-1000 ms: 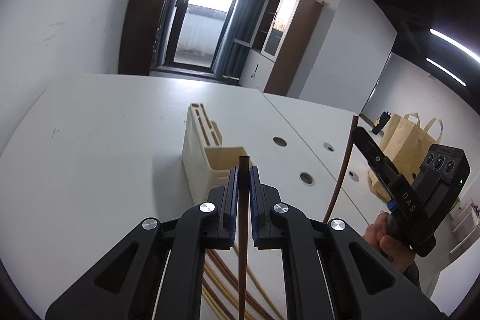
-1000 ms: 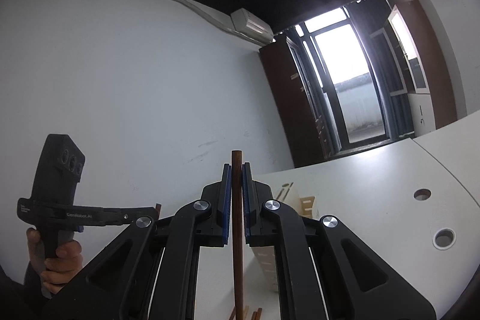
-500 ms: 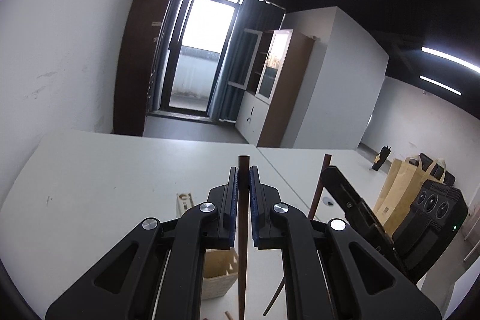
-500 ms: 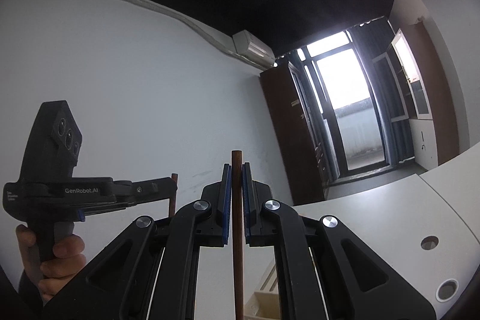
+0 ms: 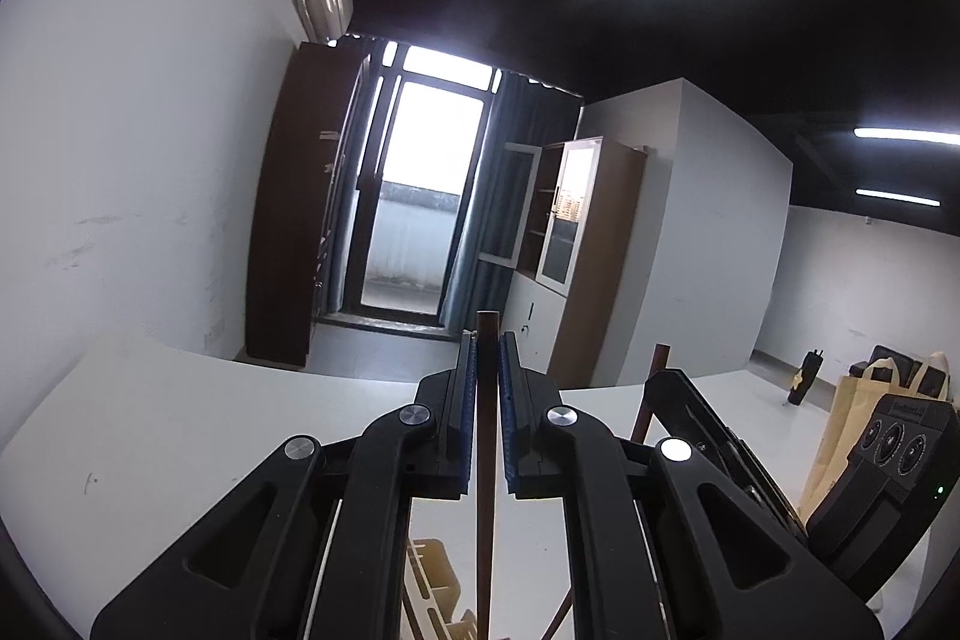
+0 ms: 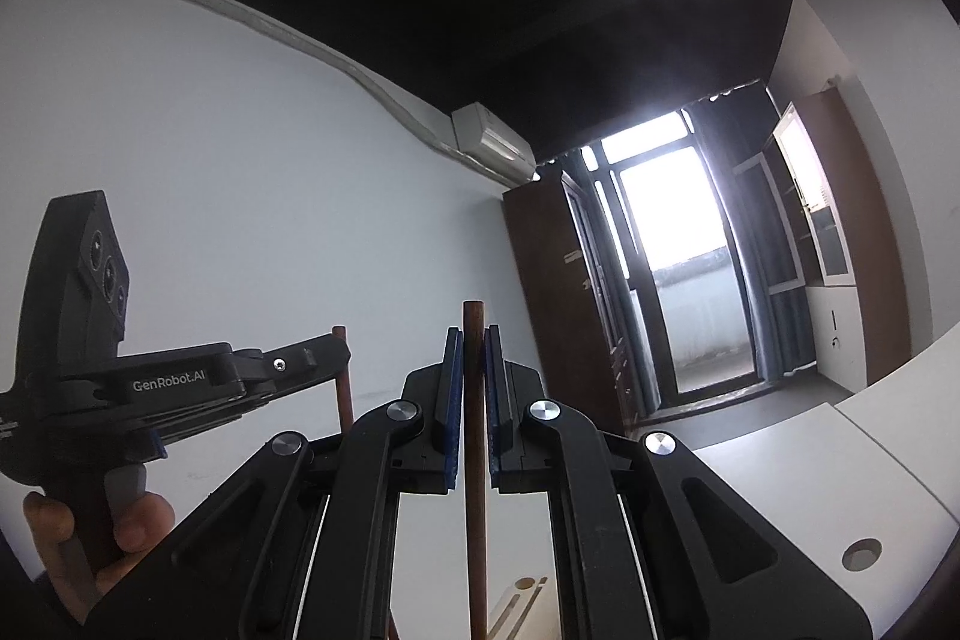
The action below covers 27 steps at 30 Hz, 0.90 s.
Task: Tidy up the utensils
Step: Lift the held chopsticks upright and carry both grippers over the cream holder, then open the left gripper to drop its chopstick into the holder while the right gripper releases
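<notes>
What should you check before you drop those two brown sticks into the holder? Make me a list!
1. Left gripper holds its chopstick between shut jaws: ok.
2. Right gripper holds the other chopstick the same way: ok.
3. Both sticks stand upright, tops poking above the jaws: ok.
4. Beige holder in sight: only its edge peeks in at the bottom of both views, so lined up over a slot: cannot tell.
5. Lower stick ends clear of the holder: cannot tell, they run out of the picture.
6. Grippers apart from each other: ok, they sit side by side without touching.
</notes>
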Available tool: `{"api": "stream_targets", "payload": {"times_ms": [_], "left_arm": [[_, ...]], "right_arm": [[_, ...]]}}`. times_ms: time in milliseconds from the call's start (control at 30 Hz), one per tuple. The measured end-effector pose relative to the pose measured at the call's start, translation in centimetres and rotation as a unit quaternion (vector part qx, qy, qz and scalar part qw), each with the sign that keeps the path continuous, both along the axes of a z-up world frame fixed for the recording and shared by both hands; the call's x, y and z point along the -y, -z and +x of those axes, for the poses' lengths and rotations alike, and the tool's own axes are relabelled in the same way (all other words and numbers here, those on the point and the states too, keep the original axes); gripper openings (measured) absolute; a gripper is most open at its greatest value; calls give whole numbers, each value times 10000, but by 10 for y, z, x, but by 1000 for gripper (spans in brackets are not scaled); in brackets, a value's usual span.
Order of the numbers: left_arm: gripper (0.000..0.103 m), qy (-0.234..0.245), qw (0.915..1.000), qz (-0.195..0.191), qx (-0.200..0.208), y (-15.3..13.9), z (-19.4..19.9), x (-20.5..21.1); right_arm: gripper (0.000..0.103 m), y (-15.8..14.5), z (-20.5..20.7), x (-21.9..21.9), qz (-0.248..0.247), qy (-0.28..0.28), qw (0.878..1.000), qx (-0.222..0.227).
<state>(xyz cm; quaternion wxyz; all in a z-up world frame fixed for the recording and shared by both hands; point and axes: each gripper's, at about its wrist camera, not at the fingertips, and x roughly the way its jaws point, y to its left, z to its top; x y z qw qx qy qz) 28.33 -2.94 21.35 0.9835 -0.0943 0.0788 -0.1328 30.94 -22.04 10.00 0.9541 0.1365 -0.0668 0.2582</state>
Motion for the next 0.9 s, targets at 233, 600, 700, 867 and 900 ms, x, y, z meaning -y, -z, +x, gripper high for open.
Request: {"api": "stream_targets", "payload": {"times_ms": [233, 600, 700, 867, 900], "left_arm": [[7, -1, 9996, 111, -269, 40, 26, 0], [7, -52, 9980, 300, -560, 68, 31, -1], [7, -76, 9967, 232, -768, 74, 34, -6], [7, -138, 9949, 224, -970, 81, 31, -10], [7, -132, 9945, 232, -1014, 81, 31, -11]], "right_arm": [[8, 35, 18, -7, -233, -45, 9994, -248], [8, 53, 9, -15, -616, -23, 9973, -392], [8, 56, 9, -16, -694, 0, 9962, -518], [8, 58, 7, -20, -836, 31, 9939, -714], [8, 57, 8, -21, -873, 19, 9935, -736]]}}
